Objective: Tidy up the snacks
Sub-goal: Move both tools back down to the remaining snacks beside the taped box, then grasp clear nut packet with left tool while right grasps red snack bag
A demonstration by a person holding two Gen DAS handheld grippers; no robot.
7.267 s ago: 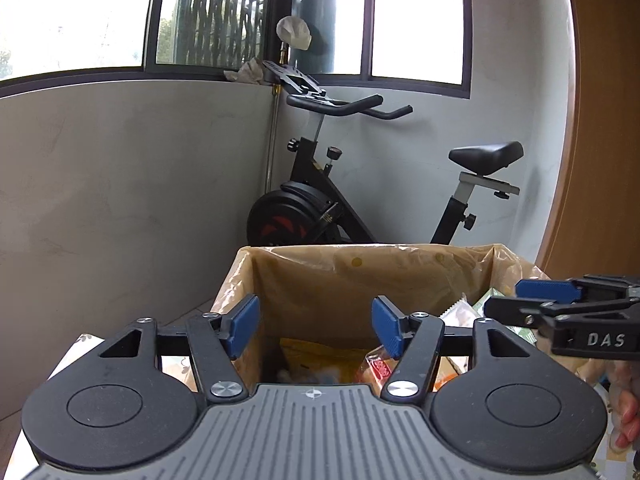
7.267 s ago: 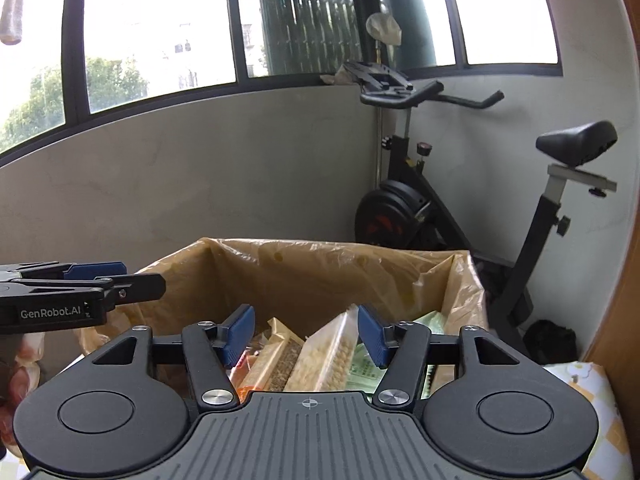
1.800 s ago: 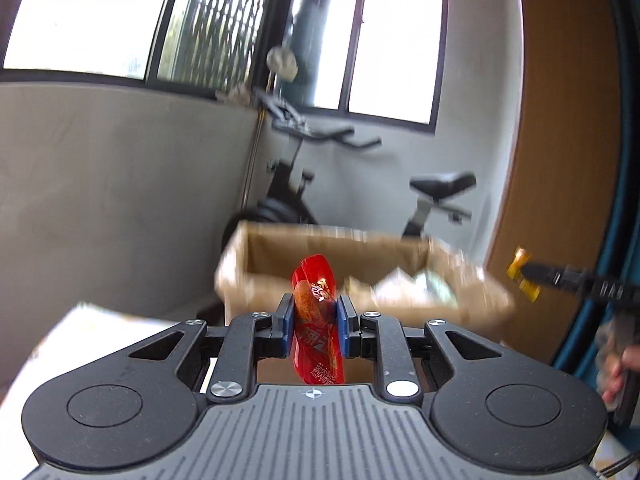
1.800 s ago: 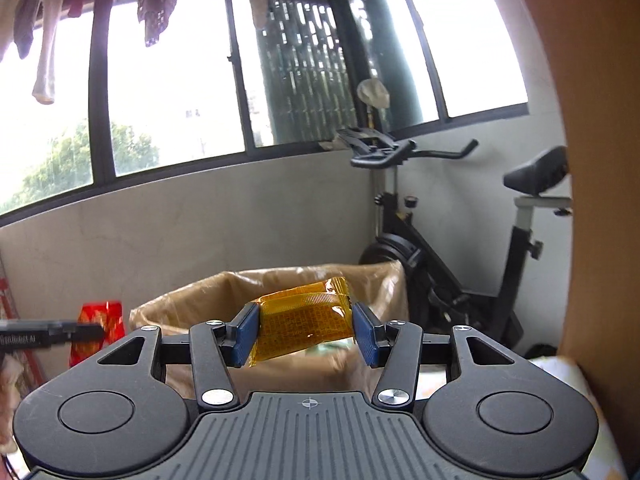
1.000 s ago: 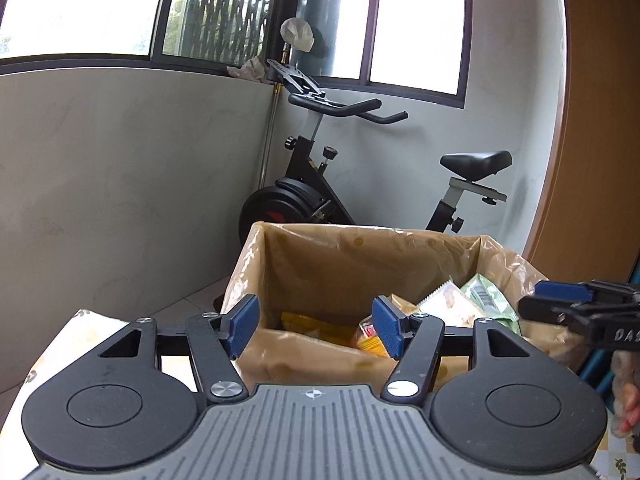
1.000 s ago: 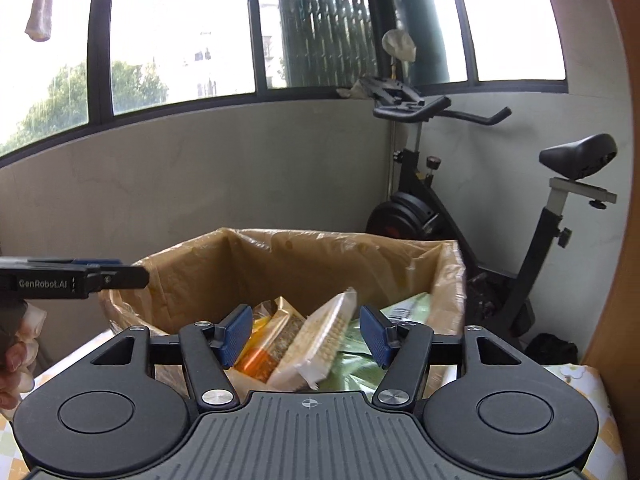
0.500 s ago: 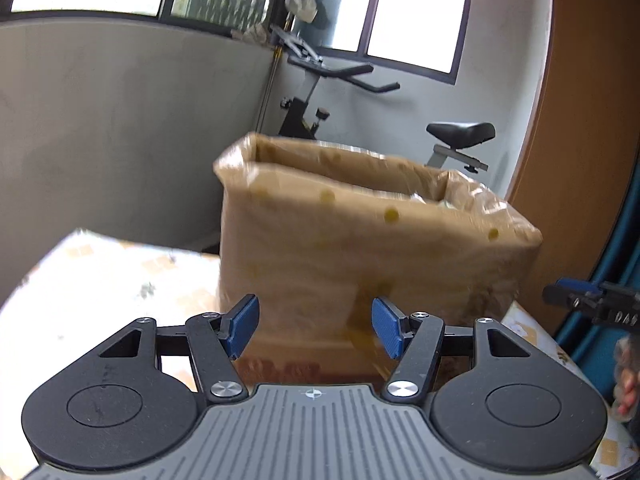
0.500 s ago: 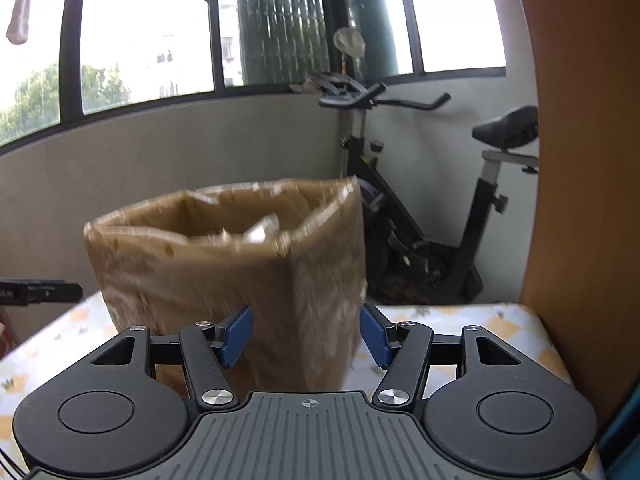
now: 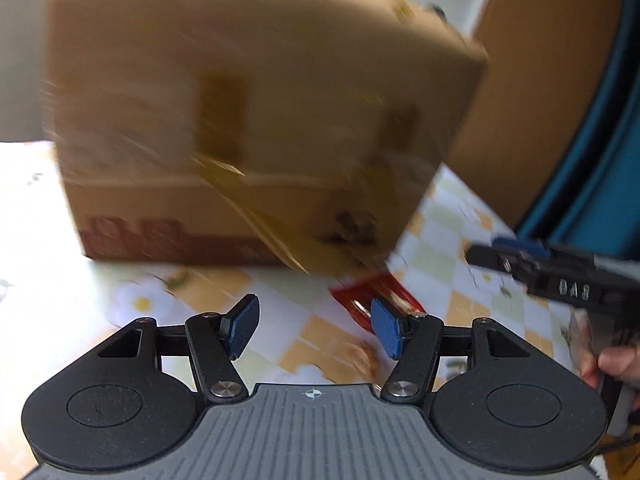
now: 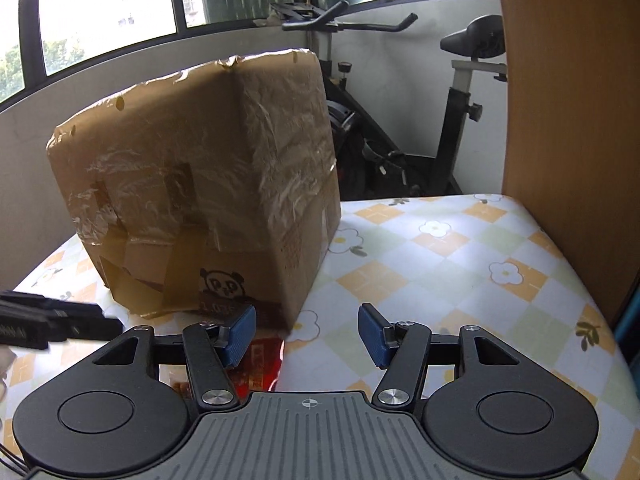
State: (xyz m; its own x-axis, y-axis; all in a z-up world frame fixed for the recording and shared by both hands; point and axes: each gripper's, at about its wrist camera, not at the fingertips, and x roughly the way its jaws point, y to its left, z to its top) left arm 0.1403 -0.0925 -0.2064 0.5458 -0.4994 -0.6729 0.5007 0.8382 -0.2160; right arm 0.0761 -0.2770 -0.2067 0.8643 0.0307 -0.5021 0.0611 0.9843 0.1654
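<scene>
Floral tablecloth (image 10: 460, 264): taped cardboard box (image 10: 208, 184), red snack packet (image 9: 376, 296) beside it.

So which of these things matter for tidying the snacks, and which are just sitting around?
Part of the job:
- cardboard box
- red snack packet
- left tool, open
- right tool, open

Just there:
- exercise bike
- flowered tablecloth
- wooden panel
</scene>
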